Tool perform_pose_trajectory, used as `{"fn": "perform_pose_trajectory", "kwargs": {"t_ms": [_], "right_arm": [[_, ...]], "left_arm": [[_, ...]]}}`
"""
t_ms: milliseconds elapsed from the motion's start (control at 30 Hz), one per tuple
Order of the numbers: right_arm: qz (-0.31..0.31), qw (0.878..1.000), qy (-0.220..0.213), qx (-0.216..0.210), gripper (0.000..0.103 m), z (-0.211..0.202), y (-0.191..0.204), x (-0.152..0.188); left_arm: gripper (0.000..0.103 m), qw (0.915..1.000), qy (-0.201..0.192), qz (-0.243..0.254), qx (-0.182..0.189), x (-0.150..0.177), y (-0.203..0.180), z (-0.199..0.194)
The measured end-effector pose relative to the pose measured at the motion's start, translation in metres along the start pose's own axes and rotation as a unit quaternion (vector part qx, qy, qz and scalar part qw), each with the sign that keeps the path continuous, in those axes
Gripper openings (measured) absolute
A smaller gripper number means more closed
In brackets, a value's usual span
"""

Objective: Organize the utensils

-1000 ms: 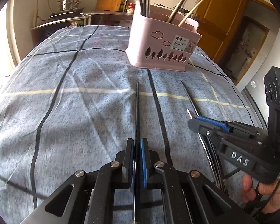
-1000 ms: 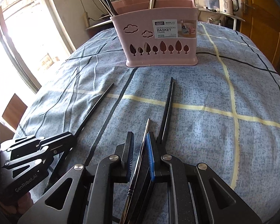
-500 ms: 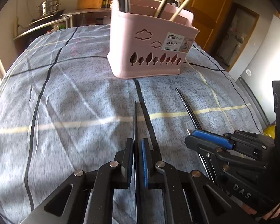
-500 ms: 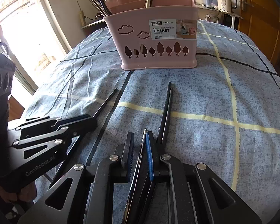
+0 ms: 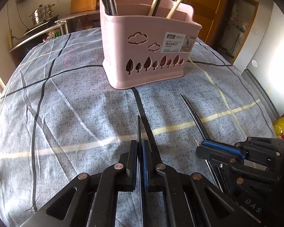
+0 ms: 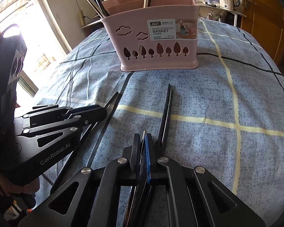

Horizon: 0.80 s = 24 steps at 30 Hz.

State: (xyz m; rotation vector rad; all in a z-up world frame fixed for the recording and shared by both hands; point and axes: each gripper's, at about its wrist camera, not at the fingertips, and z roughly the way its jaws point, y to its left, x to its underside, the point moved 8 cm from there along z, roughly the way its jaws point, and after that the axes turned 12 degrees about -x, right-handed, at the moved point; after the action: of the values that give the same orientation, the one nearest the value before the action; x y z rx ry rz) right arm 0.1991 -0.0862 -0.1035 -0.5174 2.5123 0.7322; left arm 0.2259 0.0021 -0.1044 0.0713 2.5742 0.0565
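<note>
We have carried both tongs nearer the pink basket (image 5: 149, 54) at the desk's far side, left tongs (image 5: 139, 151) clamped on a black chopstick (image 5: 138, 126), right tongs (image 6: 143, 141) clamped on a metal utensil (image 6: 143, 135), ready to drop in.

Checked blue tablecloth (image 5: 70, 113) carries a pink basket (image 5: 147, 56) and black chopsticks (image 6: 165, 113).

Left gripper (image 5: 139, 147) jaws clamped, low, level; right gripper (image 6: 143, 139) jaws nearly closed, apparently gripping.
</note>
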Motion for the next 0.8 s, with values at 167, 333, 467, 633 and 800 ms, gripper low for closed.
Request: {"fn": "perform_pose_trajectory", "kwargs": {"t_ms": [167,333,467,633,800], "right_arm": [[0.002,1.000,-0.018,-0.012,0.004,-0.015,0.004,-0.008],[-0.006,0.999,-0.043,-0.021,0.004,-0.036,0.014,-0.022],[-0.012,0.998,-0.063,-0.026,0.004,-0.053,0.022,-0.034],[-0.025,0.995,-0.090,-0.030,0.003,-0.075,0.033,-0.049],[-0.040,0.992,-0.112,-0.032,0.003,-0.094,0.043,-0.060]], "left_arm": [[0.004,0.9999,-0.016,-0.006,0.002,-0.006,0.004,-0.018],[0.004,0.9990,-0.043,-0.012,0.009,-0.018,0.009,-0.047],[0.004,0.9972,-0.070,-0.019,0.016,-0.031,0.013,-0.074],[0.004,0.9940,-0.104,-0.026,0.021,-0.047,0.016,-0.107],[0.004,0.9907,-0.132,-0.027,0.020,-0.061,0.021,-0.134]]}}
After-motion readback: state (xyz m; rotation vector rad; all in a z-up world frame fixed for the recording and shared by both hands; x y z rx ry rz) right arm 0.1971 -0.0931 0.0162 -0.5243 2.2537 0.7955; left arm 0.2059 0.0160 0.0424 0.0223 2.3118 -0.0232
